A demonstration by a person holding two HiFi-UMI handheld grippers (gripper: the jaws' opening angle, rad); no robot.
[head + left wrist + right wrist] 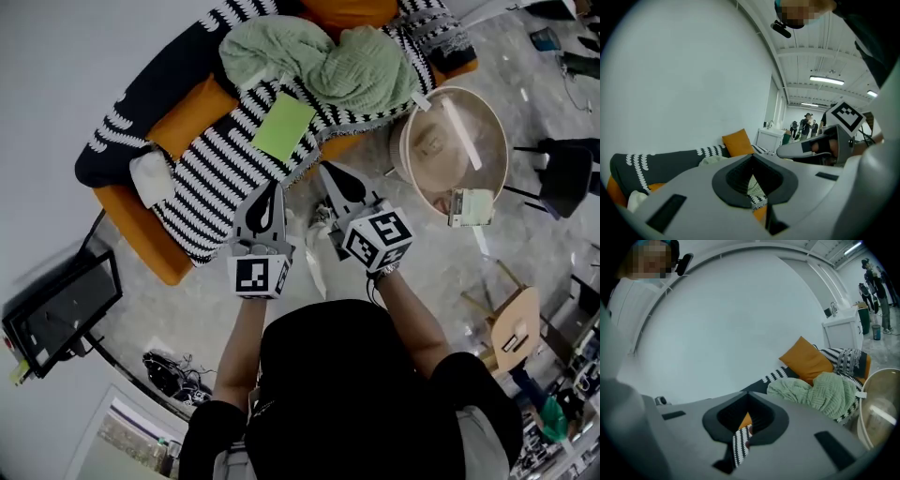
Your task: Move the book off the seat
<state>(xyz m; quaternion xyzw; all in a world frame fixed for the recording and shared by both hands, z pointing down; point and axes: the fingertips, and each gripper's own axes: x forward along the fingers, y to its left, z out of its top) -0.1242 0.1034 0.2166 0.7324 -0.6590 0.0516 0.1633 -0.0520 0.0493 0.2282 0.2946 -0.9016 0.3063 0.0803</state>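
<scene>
Orange sofa (139, 220) with green book (284, 127)

Closed, empty right hand-held gripper (749, 397), green blanket (820, 392) bunched on striped throw (846, 359) below orange cushion (806, 359), pale round tub (881, 408) at right edge, white wall (740, 324) behind.

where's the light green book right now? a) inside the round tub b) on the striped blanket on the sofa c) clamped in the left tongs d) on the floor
b: the book lies flat on the striped blanket draped over the orange sofa.
</scene>
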